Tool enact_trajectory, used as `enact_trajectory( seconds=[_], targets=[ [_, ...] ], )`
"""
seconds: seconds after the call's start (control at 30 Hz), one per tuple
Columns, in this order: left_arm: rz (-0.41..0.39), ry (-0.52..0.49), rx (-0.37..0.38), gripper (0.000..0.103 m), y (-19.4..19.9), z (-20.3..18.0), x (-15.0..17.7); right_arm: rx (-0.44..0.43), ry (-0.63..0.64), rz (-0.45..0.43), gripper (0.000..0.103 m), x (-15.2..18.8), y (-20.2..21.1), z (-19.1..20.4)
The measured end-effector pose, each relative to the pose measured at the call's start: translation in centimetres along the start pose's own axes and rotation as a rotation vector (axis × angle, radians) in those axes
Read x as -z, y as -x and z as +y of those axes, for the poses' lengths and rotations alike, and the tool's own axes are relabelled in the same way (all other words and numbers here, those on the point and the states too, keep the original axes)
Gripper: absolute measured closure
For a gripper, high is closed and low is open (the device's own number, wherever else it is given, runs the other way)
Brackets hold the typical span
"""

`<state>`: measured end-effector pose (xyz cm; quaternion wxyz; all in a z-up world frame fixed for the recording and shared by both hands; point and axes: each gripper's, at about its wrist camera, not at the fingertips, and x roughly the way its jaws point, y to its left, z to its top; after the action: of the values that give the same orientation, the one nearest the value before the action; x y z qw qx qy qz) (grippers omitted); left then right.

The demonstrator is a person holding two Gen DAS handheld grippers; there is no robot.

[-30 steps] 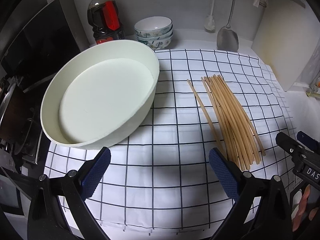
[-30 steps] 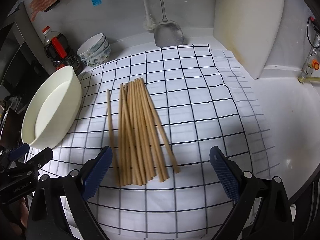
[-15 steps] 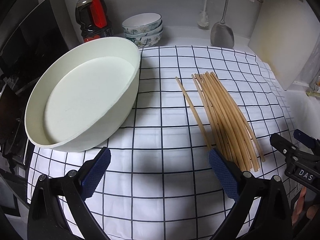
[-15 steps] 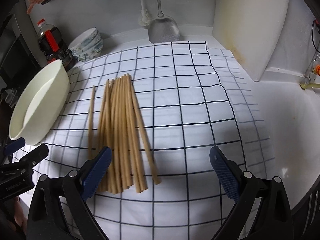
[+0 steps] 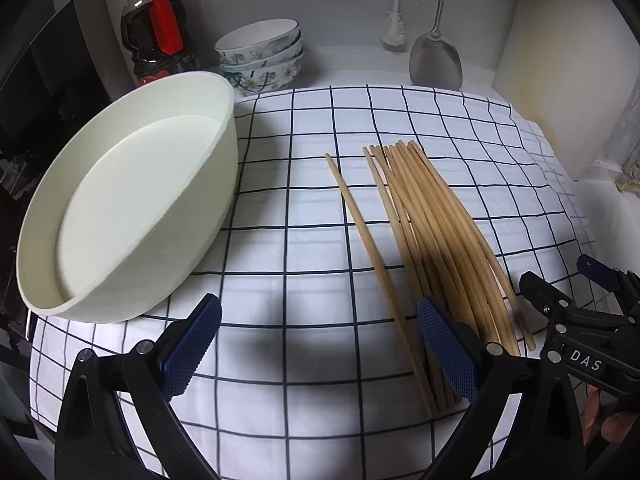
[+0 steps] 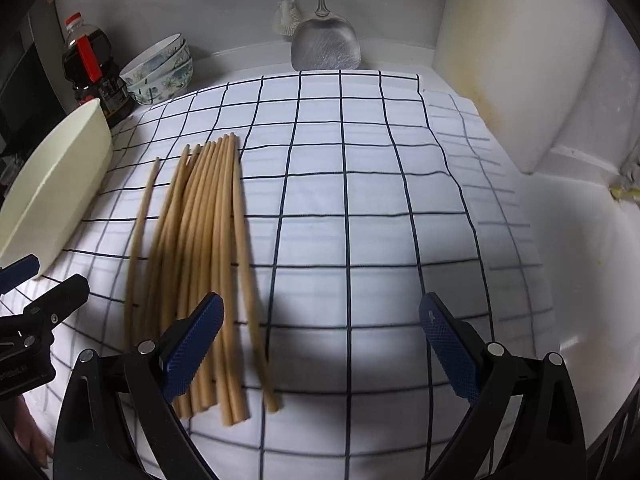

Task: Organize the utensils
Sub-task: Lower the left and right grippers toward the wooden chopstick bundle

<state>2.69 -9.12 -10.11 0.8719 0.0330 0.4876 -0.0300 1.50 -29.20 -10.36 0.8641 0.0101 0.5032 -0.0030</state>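
lying on the checked cloth (image 6: 360, 200), the chopsticks (image 6: 200, 248) run lengthwise from lower centre-left of the right wrist view up toward the upper left, near ends just by your right gripper (image 6: 320, 344)'s left finger. both grippers gape wide, holding nothing. in the left wrist view the bundle (image 5: 432, 232) sits right of centre, its near ends behind your left gripper (image 5: 320, 344)'s right finger, with one stick apart on the left. white basin (image 5: 132, 216) sits at left of that frame. right gripper looks nearer; you'd probably need to shift left and close across the sticks, not along them.
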Motion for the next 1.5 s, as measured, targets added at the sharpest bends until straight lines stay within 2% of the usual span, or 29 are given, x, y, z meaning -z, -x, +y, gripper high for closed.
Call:
enact_trajectory(
  seconds=[0.47, 0.87, 1.07, 1.3, 1.4, 1.5],
  targets=[
    [0.035, 0.026, -0.032, 0.006, -2.7, -0.3, 0.8, 0.036, 0.110, 0.030, 0.009, 0.4, -2.3, 1.0],
    [0.059, 0.053, -0.069, 0.005, -4.5, -0.5, 0.2, 0.042, 0.137, -0.005, 0.009, 0.1, -2.6, 1.0],
    [0.060, 0.103, -0.058, 0.006, -5.1, 0.1, -0.4, 0.051, 0.160, -0.029, 0.009, -0.3, -2.8, 1.1],
    [0.064, 0.090, -0.053, 0.007, -5.7, -0.2, -1.5, 0.033, 0.165, -0.037, 0.010, -0.9, -3.3, 1.2],
    [0.051, 0.086, -0.041, 0.013, -5.6, -0.3, -1.6, 0.015, 0.178, -0.044, 0.013, -1.2, -3.5, 1.4],
    [0.046, 0.083, -0.042, 0.017, -5.6, -0.6, -1.6, -0.030, 0.172, -0.043, 0.026, -1.5, -3.6, 1.5]
  ],
)
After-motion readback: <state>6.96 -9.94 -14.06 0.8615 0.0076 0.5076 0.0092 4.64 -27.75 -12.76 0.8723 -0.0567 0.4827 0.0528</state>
